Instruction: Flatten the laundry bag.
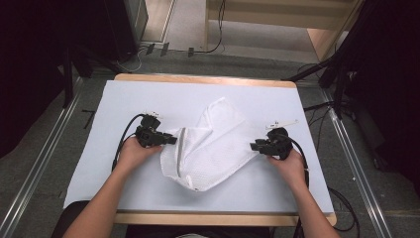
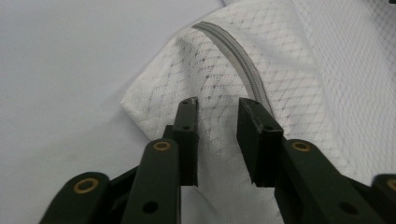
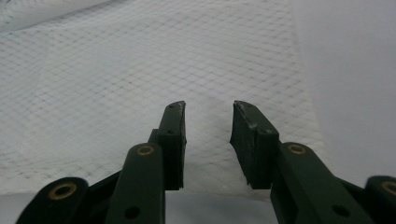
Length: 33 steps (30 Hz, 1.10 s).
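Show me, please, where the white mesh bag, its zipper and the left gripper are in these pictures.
white mesh bag (image 1: pixel 218 148): high view, middle of the fabric.
zipper (image 2: pixel 243 65): left gripper view, the grey curved band.
left gripper (image 2: pixel 218 109): left gripper view, midway between its fingertips.

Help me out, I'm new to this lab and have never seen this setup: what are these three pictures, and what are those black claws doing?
No robot here: a person sits at a table and holds a hand tool with two black jaws in each hand. The wide picture comes from a camera above the table; the left gripper and the right gripper show there. The other two pictures come from small cameras riding on each tool, looking along its jaws. On the white table cover lies a crumpled white mesh bag with a grey zipper. Both tools have their jaws apart at opposite edges of the bag, the mesh showing in the gaps. Nothing is gripped.
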Motion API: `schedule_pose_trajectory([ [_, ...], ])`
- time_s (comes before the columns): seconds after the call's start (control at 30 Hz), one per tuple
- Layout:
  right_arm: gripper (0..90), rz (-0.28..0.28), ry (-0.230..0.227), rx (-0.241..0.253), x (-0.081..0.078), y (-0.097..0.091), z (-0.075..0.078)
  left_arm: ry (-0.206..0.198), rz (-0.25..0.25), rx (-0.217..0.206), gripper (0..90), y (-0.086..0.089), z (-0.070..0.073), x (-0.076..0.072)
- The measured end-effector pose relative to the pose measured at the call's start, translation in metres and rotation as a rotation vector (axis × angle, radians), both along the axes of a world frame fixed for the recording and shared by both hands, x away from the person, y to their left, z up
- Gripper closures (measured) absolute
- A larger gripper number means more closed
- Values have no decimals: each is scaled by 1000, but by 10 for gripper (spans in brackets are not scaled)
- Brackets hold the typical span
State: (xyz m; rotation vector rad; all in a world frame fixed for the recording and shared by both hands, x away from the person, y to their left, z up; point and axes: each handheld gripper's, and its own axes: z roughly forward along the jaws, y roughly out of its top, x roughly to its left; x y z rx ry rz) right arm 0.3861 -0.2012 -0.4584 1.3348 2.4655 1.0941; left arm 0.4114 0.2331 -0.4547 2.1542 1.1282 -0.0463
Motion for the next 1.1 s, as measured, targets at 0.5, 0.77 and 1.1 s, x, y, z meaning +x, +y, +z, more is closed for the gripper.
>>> schedule_pose_trajectory([
  [0.5, 565, -129, -6, -37, 12, -30, -11, -3, 27, -33, 900, 9, 7, -3],
  [0.77, 709, -93, -9, -57, 9, -23, -12, -20, 46, -73, 900, 17, 15, -8],
  [1.1, 900, -135, 44, -71, 19, -22, -9, -37, 103, -93, 900, 35, 21, -12],
])
